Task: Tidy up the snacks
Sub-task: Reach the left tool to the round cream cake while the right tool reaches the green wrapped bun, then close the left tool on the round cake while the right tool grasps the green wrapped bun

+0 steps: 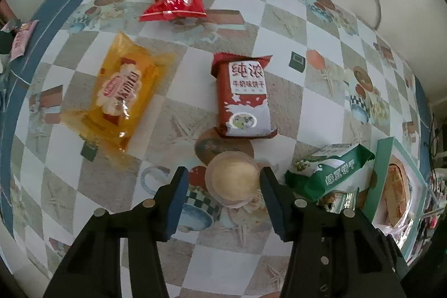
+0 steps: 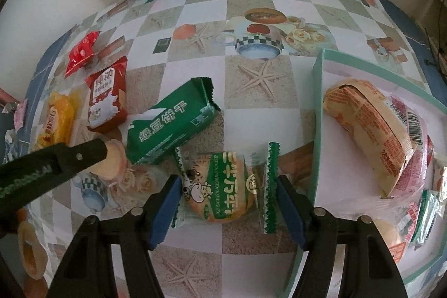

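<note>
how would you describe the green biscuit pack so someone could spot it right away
Start at the open pale green box on the right of the checked tablecloth. Just left of it lies the green biscuit pack, a long block set slantwise. It alone is dark green with white lettering; the dark red biscuit pack beside it stands out by colour.

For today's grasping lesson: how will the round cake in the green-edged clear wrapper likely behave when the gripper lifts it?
The wrapped cake probably weighs little. Its loose crimped ends look floppy and may slip. The soft-looking cake could squash under firm pads.

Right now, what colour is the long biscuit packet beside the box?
Green with white lettering: the long biscuit packet, clearest in the right wrist view.
</note>
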Demonstrator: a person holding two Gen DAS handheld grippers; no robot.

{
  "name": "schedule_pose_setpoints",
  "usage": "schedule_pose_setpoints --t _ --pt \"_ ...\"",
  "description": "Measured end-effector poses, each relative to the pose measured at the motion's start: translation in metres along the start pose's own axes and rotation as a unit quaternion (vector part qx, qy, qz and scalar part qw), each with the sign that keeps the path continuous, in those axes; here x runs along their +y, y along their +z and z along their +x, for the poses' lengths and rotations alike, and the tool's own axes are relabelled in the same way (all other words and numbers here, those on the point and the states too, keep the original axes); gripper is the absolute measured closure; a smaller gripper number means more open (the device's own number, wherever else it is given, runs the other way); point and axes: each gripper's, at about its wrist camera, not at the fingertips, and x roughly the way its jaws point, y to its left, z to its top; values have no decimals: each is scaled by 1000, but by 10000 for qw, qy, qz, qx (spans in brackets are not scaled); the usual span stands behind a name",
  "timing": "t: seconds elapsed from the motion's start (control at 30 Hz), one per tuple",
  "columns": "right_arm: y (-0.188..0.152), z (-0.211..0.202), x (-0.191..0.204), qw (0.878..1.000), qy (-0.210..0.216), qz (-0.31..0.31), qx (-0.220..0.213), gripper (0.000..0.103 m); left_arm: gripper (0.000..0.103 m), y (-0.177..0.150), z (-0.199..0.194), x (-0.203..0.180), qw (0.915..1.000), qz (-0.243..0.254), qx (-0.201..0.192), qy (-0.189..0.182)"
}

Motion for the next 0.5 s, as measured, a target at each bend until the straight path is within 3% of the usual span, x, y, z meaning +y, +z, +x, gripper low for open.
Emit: schedule_pose_setpoints --t 0.1,0.23,0.5 --pt "1 -2 3 10000 13 -35 -66 38 70 1 3 -3 10000 1 27 -81" --pt "2 -4 6 9999 12 -115 -95 46 70 1 4 -8 10000 21 -9 -14" --pt "3 -7 4 9998 185 -52 -92 48 71 -4 -12 6 9999 -71 -87 -22"
